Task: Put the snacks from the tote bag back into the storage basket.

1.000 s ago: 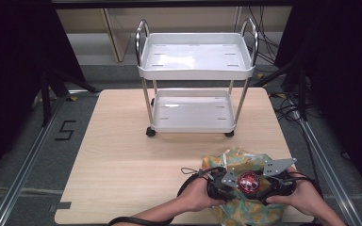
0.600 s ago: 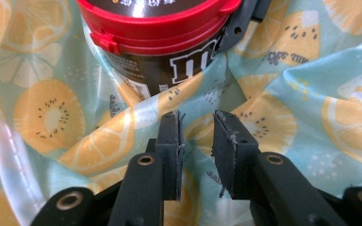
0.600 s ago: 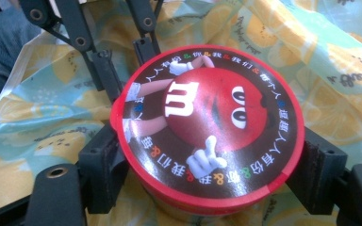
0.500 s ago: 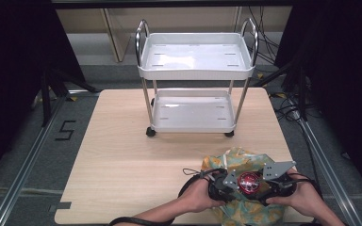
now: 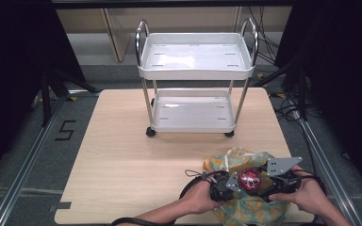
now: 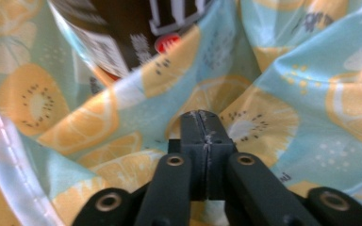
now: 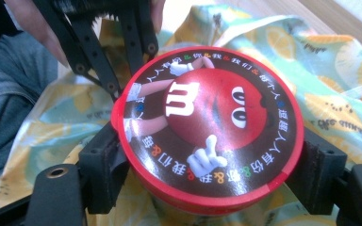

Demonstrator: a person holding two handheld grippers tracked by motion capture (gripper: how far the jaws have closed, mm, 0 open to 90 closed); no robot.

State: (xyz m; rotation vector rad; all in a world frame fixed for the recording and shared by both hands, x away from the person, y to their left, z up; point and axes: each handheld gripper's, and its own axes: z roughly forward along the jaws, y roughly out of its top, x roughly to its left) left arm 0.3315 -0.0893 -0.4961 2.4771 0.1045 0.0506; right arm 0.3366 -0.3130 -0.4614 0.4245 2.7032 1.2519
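— Near right corner of the table, both hands are in on that fruit-print bag. See the left gripper?

— Yes, its jaws have just been closing and now they're pressed together, with a fold of the bag's cloth pinched at the tips.

— And the right gripper?

— Spread wide around a round candy tub, red lid up, one pad on each side of it and touching. It's gripping the tub.

— So where's the tub sitting?

— Right over the bag, between the two hands; from the left gripper view its dark side shows just beyond the cloth.

— And the white cart?

— Far side of the table, well apart from all this.
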